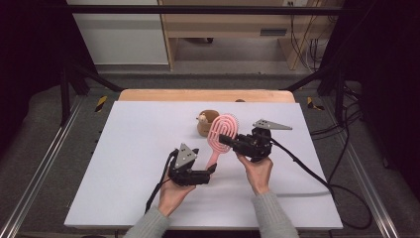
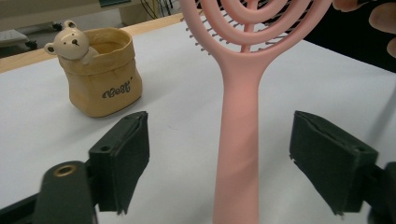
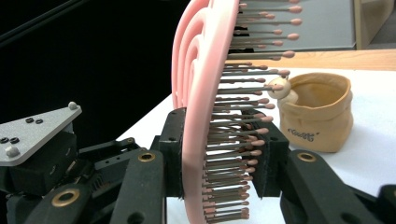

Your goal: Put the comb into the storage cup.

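Right gripper point(image 3: 219, 186) clamps the pink hairbrush point(image 1: 221, 135) head; left gripper point(image 2: 229, 163) gapes around its handle, seemingly untouched; close squarely mid-handle.

A robotics or data-recording lab, set up around one test table.

A white board point(image 1: 148, 163) lies on a wooden table point(image 1: 205, 95), boxed in by a black metal frame point(image 1: 198, 9) with slanted braces and rails along the floor. Black cables point(image 1: 341, 191) trail off the table onto grey carpet, and more wires hang by a plain wooden bench point(image 1: 223, 25) at the back wall. Yellow-and-black hazard tape point(image 1: 101, 103) marks the floor. The surroundings are dark, with light falling mainly on the table.
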